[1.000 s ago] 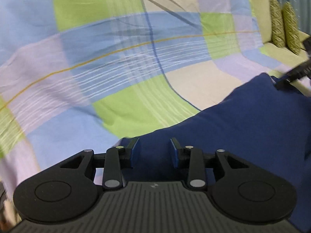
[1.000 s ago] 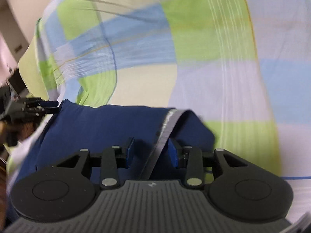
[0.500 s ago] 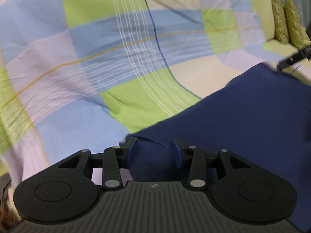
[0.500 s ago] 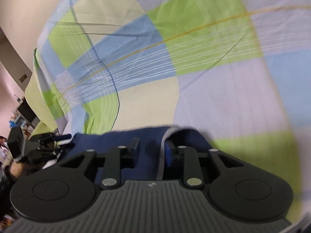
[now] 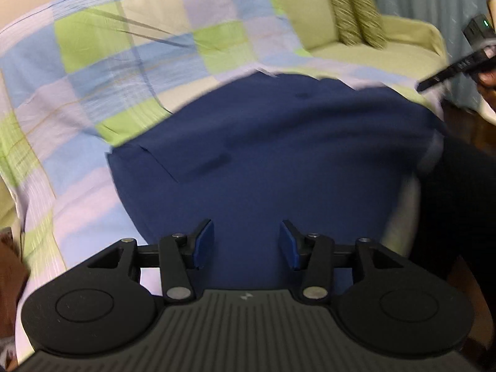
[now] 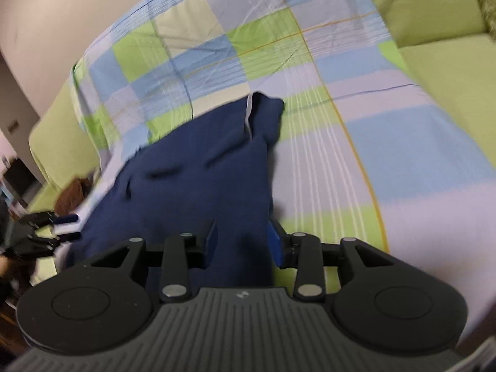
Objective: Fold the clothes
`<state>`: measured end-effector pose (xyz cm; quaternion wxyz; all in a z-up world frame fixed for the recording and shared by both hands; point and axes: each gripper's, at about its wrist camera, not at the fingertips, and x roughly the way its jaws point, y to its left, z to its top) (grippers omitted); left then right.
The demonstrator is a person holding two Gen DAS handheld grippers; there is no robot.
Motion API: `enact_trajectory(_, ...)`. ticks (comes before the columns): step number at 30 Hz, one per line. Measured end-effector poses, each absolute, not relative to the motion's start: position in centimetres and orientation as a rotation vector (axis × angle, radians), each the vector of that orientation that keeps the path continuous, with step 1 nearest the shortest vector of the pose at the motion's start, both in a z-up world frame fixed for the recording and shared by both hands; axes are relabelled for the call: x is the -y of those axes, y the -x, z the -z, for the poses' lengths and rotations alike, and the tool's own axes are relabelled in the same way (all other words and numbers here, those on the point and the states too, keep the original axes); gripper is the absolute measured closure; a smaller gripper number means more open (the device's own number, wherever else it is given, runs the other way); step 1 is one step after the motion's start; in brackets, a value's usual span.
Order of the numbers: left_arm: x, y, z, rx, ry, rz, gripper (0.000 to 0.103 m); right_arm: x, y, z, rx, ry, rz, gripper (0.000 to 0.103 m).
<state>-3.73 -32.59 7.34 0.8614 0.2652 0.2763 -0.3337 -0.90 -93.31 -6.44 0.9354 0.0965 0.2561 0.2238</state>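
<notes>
The checked sheet in blue, green and lilac is covering the seat and back of the green sofa, and across it the navy garment is now lying spread out, where half a second ago it was bunched close under both cameras with its edges in or right at the tongs. In the left wrist view the cloth is filling the middle of the frame, its far edge reaching toward two patterned cushions at the sofa's far end; in the right wrist view it is running away from the camera to a folded-over corner with a pale seam showing. Both views are pulling back and up compared with a moment before, so more of the sofa is showing around the garment. The left gripper is hanging above the near part of the cloth with its tongs wide apart and nothing between them. The right gripper also has its tongs apart; navy cloth is showing in the gap, and motion blur is making it hard to tell whether the fabric is merely lying beneath or brushing the blue pads. Taken together, the person appears to be letting go after laying the garment down, which suggests one laying-out or folding pass is ending and the next grasp is yet to be chosen.
</notes>
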Motion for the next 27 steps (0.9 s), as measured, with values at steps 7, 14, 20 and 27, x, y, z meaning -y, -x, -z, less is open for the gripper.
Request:
enact_trajectory(7, 33.2, 10.0, -5.0, -0.539, -0.794, 0.656, 0.038, 87.5, 6.5, 7.5, -0.511, 0.162, -0.501, 0.069)
enact_trajectory(14, 35.9, 12.7, 0.1, -0.318, -1.264, 0.534, 0.035, 85.7, 7.3, 7.6, -0.494, 0.202, -0.527, 0.062)
enact_trajectory(20, 35.7, 11.5, 0.1, -0.289, -1.267, 0.527, 0.080, 85.3, 8.7, 7.3, -0.477, 0.217, -0.513, 0.057)
enact_trajectory(27, 32.5, 7.0, -7.6, -0.472, -0.666, 0.575, 0.098, 82.6, 10.2, 7.5, -0.402, 0.384, -0.522, 0.049)
